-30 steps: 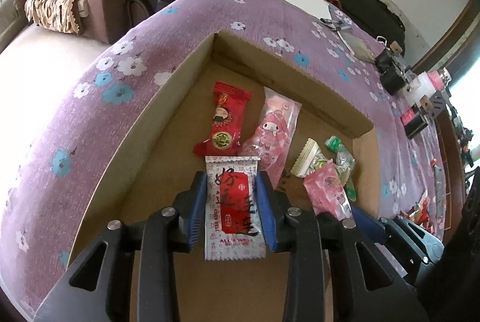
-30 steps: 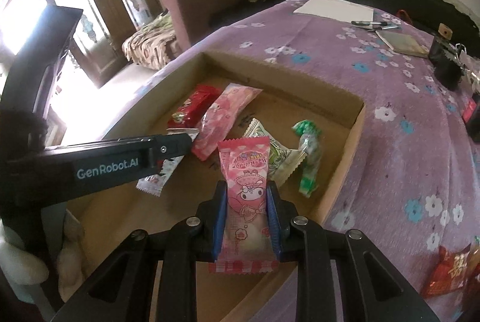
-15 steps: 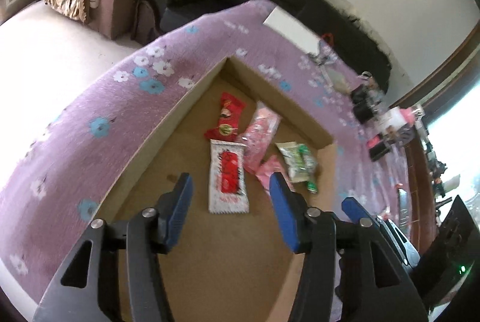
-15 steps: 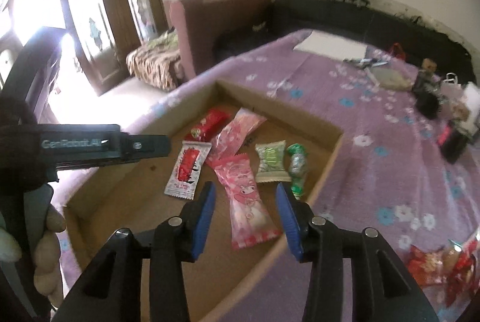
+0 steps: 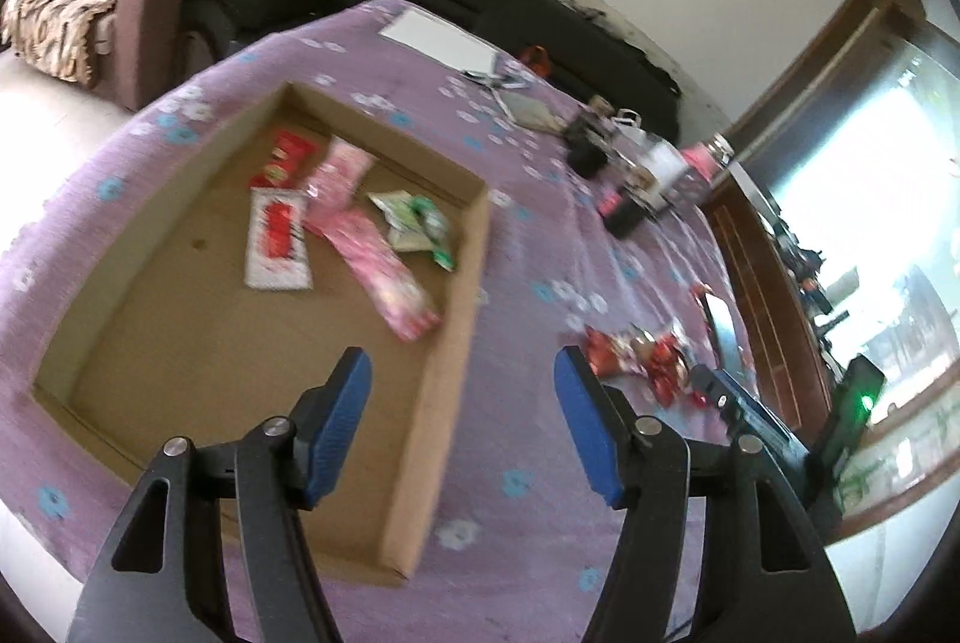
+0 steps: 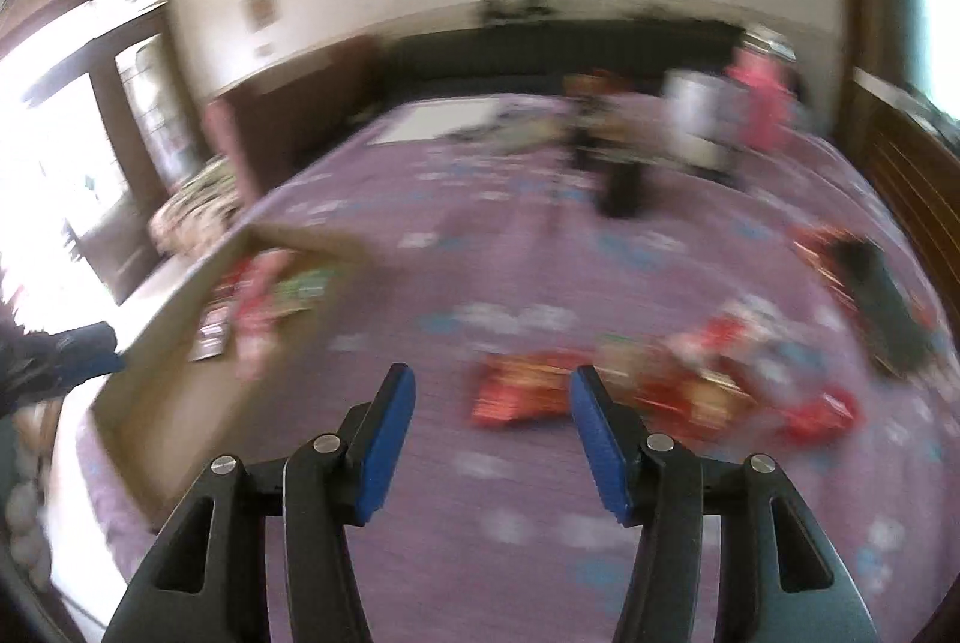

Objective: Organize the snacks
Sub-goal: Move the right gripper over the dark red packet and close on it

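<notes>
While both tools hang spread and empty, snacks lie in the box and on the purple cloth.
Left wrist: the left tool (image 5: 462, 418), jaws just opening, sits below the cardboard box (image 5: 447, 343); the white-red packet (image 5: 277, 238) and pink packet (image 5: 384, 271) lie above it, mid-frame.
Right wrist: the right tool (image 6: 492, 433), also just opening, has blurred red snack packets (image 6: 660, 385) just above it.

Snack packets (image 5: 342, 229) lie in the cardboard box (image 5: 456, 319); loose snacks (image 5: 636, 355) lie right of it.
</notes>
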Motion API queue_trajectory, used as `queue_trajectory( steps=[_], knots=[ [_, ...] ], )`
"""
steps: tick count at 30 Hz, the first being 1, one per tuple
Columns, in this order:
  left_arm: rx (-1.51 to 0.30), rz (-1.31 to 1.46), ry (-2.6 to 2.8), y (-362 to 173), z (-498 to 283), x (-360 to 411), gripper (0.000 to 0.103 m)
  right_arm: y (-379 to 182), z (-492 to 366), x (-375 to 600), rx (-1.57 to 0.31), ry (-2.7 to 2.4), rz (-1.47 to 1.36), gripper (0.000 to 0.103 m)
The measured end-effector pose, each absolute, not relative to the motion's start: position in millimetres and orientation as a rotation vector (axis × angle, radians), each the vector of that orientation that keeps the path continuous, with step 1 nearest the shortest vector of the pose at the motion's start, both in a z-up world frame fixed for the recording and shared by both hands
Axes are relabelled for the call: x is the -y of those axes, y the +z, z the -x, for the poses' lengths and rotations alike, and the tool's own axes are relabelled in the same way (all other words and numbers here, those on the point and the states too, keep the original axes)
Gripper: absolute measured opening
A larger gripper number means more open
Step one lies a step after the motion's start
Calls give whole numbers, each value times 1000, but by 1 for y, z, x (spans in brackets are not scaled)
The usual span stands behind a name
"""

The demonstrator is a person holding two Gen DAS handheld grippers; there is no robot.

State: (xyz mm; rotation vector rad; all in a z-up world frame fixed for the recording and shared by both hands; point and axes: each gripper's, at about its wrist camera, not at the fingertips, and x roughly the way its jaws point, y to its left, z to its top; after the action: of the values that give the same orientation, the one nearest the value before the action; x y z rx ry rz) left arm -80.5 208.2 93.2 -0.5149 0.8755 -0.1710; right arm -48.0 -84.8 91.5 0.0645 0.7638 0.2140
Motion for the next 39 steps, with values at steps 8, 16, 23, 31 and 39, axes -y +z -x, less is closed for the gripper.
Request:
queue_trajectory(
  steps=[8, 16, 23, 31, 39],
  knots=[
    [-894, 502, -210, 81, 96, -178, 63, 79, 48, 176, -821, 81, -265, 58],
    [-925, 476, -221, 73, 101, -172, 63, 59, 13, 122, -868, 165, -231, 53],
    [-895, 454, -201, 79, 111, -175, 63, 38, -40, 68, -921, 132, -74, 32],
    [-899, 433, -223, 75, 110, -169, 63, 26, -16, 37, -1019, 412, 9, 32],
    [-912, 398, -270, 71, 110, -152, 63, 74, 18, 151, -848, 223, -238, 35]
  ],
)
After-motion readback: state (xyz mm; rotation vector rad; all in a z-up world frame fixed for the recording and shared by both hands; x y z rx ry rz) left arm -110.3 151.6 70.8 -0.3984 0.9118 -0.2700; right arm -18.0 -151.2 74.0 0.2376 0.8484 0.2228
